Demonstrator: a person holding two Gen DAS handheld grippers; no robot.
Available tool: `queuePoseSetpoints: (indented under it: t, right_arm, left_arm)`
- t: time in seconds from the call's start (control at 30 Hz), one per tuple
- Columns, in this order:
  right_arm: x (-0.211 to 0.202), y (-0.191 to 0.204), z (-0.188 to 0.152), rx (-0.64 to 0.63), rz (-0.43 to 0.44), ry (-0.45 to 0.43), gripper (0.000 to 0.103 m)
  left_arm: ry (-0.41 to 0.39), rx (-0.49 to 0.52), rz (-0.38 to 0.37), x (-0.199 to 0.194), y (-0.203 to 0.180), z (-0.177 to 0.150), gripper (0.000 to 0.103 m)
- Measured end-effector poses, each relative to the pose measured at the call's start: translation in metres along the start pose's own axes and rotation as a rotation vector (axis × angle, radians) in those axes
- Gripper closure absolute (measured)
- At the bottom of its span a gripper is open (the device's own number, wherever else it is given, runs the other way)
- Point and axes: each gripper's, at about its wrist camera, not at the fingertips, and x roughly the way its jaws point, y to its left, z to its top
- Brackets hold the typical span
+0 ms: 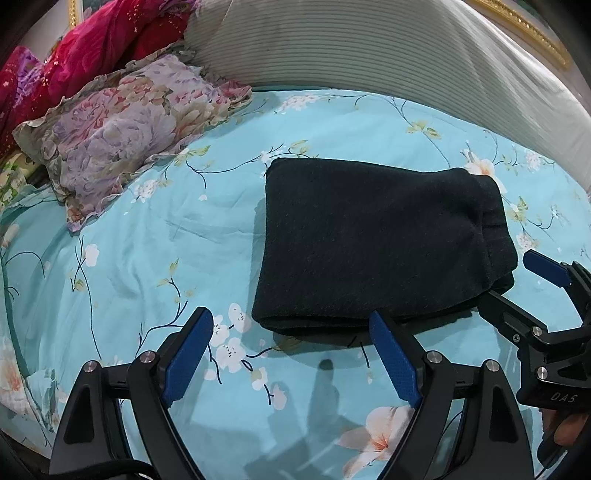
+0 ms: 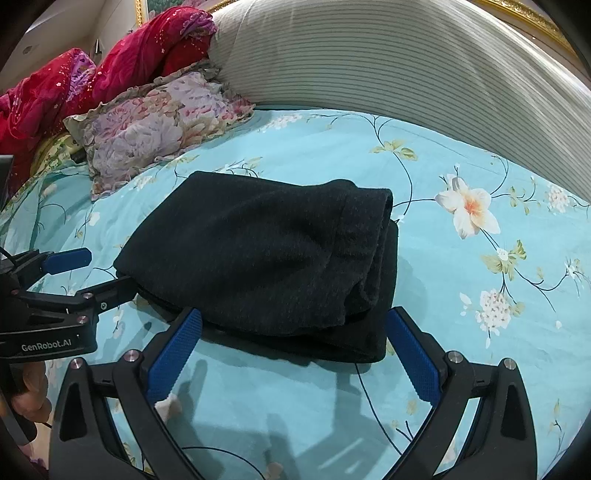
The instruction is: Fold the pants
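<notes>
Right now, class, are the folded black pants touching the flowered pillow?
Apart. The left wrist view shows a wide strip of blue sheet between the pants and the pillow.

Pants [image 1: 376, 243] on bed [image 1: 147, 258], pillow [image 1: 122, 133] behind-left.

Bed sheet [image 1: 155, 236]: turquoise, white and peach blossoms on dark stems. Frilled floral pillow [image 1: 122, 129] far left. Crimson quilt [image 1: 110, 40] bunched behind it. Grey ribbed headboard [image 1: 369, 48] along the back, gilt frame [image 1: 524, 33] above.
</notes>
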Motion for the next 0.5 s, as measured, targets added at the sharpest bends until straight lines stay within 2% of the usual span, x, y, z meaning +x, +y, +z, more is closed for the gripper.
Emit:
queuePoseSetpoints:
  t: [0.5]
  right_arm:
    - [-0.0023, 0.0045, 0.0012, -0.001, 0.001, -0.006, 0.003]
  left_arm:
    - [0.000, -0.003, -0.007, -0.0011, -0.0007, 0.0004, 0.016]
